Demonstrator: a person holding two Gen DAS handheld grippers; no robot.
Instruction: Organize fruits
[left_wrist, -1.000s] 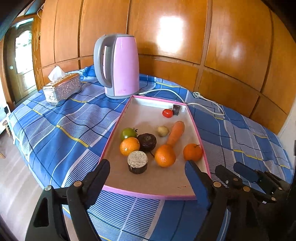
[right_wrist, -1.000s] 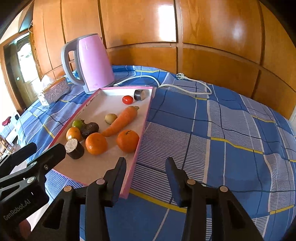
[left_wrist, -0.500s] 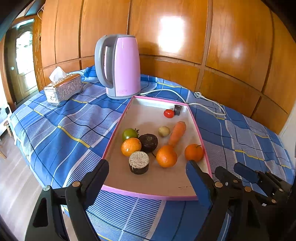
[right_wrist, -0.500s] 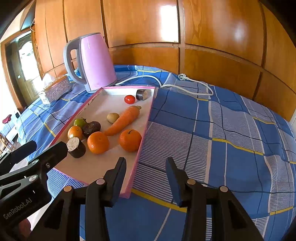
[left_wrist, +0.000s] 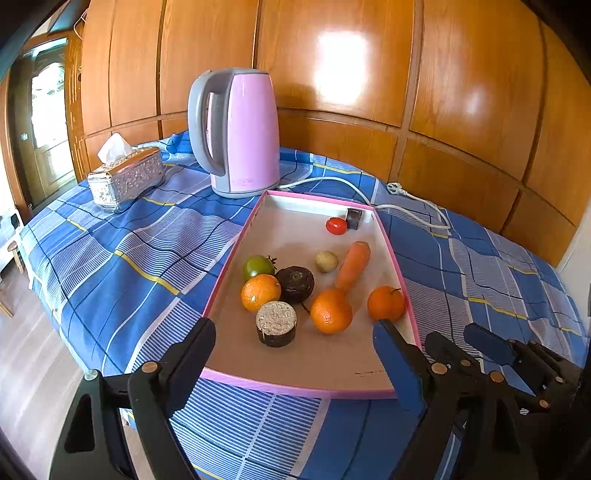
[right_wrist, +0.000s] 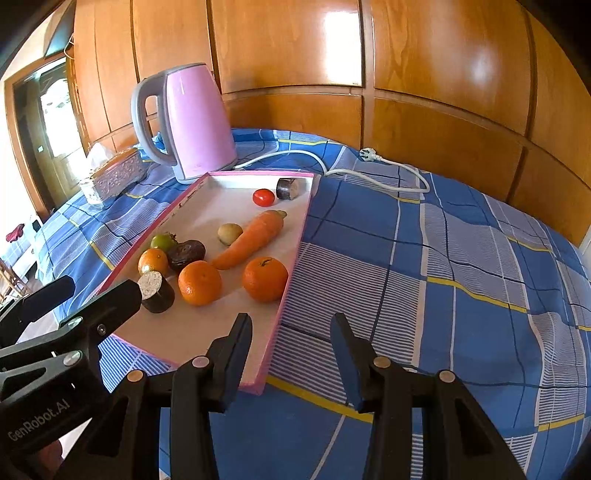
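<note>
All produce lies loose in the pink tray (left_wrist: 236, 242), frame centre; no grouping evident. Left gripper (left_wrist: 293, 352) and right gripper (right_wrist: 291, 347) fingers wide, empty.

Near end of the tray (left_wrist: 295, 386) was bare, so easy way in from the front. Oranges (left_wrist: 330, 311), a dark cut piece (left_wrist: 276, 324) and a carrot (left_wrist: 352, 264) crowded the middle. Kettle (left_wrist: 240, 133) blocked the far end; the cloth (right_wrist: 424, 295) on the right lay wide open.
</note>
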